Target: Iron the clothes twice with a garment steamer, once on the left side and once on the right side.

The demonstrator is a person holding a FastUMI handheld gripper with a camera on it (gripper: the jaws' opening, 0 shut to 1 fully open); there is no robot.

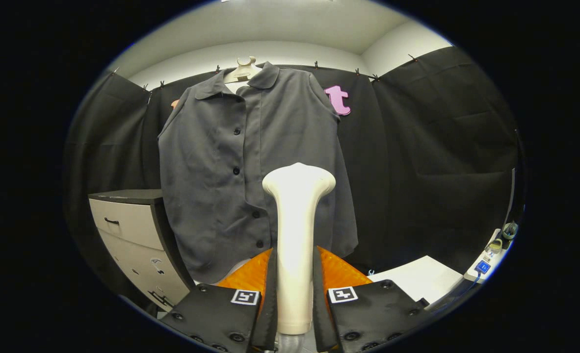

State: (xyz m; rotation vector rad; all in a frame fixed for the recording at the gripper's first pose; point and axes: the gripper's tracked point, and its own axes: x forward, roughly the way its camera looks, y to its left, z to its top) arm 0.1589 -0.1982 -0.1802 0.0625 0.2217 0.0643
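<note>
A dark grey button-up shirt [231, 162] hangs on a pale hanger [242, 71] against the black cloth wall, facing me. My gripper [295, 274] is shut on the cream handle of a garment steamer [297, 230], both fingers pressing its sides. The steamer stands upright between the fingers, its wide head [299, 180] in front of the shirt's lower right part, near the button line. I cannot tell whether the head touches the cloth or hangs short of it.
A white drawer cabinet with a dark top [130, 230] stands to the left of the shirt's hem. A white table surface [420, 279] lies to the right of the fingers, with a power strip [488, 260] at its far right end.
</note>
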